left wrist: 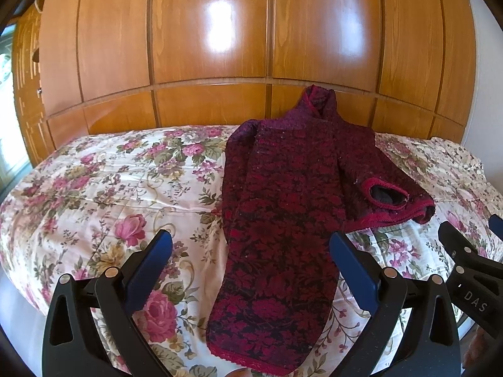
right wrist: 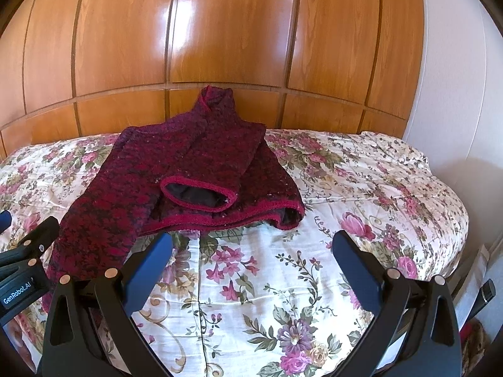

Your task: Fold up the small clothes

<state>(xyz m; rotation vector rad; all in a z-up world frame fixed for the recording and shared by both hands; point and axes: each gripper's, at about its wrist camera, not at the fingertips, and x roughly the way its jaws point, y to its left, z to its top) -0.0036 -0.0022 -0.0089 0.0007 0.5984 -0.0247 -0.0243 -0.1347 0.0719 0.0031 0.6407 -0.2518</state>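
Here your left claw gapes wide above the near sleeve of the dark red sweater, gripping nothing. Your right claw is equally wide over the bare floral bedspread. Farther off, the sweater's body lies on the bed, collar against the wooden headboard.

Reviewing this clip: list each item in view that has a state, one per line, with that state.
Left gripper: open, holding nothing, above the sweater's near end.
Right gripper: open, holding nothing, above bare bedspread.
Sweater: lying on the bed, partly folded, one side doubled over the body.
Sleeve cuff: gaping open on top of the folded part.
Floral bedspread: spread over the bed, lightly creased.
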